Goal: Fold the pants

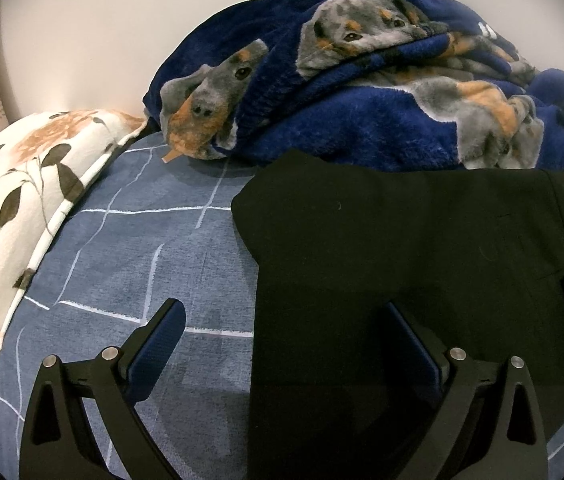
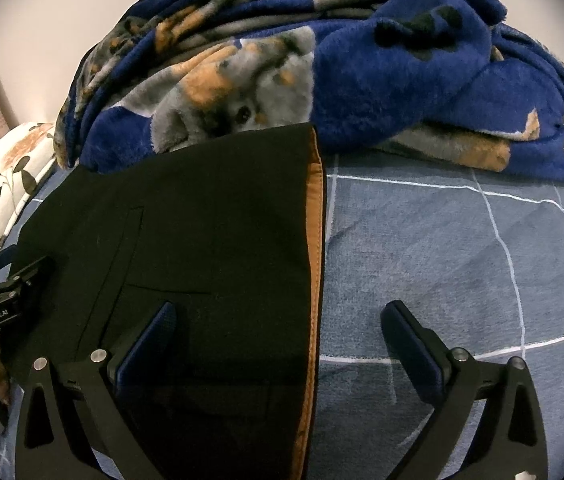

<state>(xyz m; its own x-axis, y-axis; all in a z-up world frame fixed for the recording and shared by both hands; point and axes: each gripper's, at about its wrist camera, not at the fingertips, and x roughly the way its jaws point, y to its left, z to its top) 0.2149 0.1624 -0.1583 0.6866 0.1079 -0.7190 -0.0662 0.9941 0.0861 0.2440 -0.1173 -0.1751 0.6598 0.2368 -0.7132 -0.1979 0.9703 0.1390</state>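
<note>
Both tongs, left (image 1: pixel 283 322) and right (image 2: pixel 282 320), spread over black pants (image 2: pixel 210 240); "GenRoboLAI", perhaps, on left.

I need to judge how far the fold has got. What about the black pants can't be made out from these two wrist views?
- Pants, left wrist view: near end runs under the left gripper and off the bottom edge.
- Right wrist view: near end again cut off, below the right gripper.
- Layer count: the cloth is too dark for folds to show.
- Far edge: partly lost against the blanket.
</note>
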